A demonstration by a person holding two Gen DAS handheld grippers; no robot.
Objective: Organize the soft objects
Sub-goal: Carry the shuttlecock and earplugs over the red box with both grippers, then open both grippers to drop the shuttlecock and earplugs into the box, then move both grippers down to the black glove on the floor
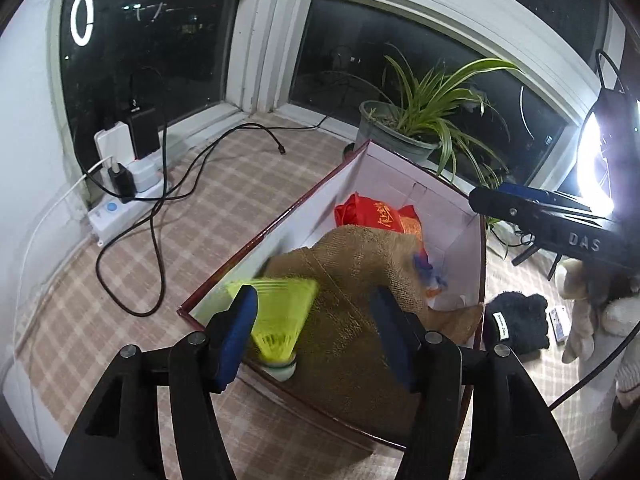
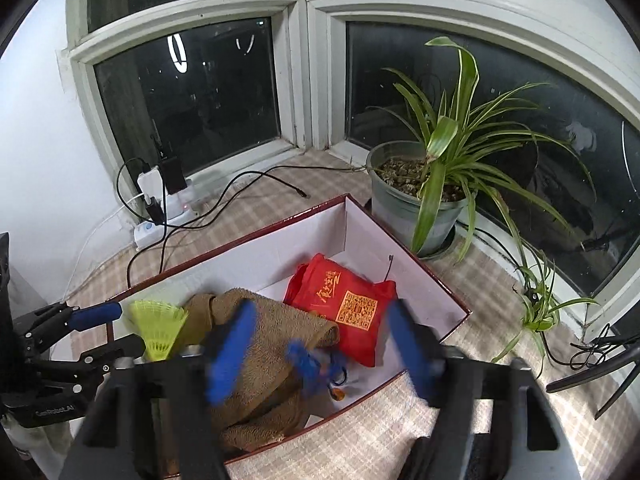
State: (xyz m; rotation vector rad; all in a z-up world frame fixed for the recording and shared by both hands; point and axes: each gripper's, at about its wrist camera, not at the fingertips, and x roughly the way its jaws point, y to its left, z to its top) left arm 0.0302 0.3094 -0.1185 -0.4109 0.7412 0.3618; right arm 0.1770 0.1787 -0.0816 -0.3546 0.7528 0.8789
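Observation:
An open white box with a dark red rim point(image 1: 256, 236) point(image 2: 404, 256) holds a brown towel point(image 1: 360, 276) point(image 2: 272, 340), a red pouch point(image 1: 372, 216) point(image 2: 344, 300) and a small blue toy point(image 2: 316, 364). A yellow-green shuttlecock point(image 1: 280, 320) point(image 2: 158, 328) is blurred between my left gripper's open fingers, over the box's near corner. My left gripper point(image 1: 316, 336) point(image 2: 108, 332) is open. My right gripper point(image 2: 324, 348) is open and empty above the towel and blue toy, blurred by motion; its body shows in the left wrist view point(image 1: 552, 220).
A potted spider plant point(image 2: 424, 196) point(image 1: 404, 128) stands behind the box. A power strip with chargers and cables point(image 1: 120, 184) point(image 2: 164, 208) lies at the left. A black knit item point(image 1: 516, 320) and a plush toy point(image 1: 588, 304) lie right of the box. A ring light point(image 1: 596, 160) glares.

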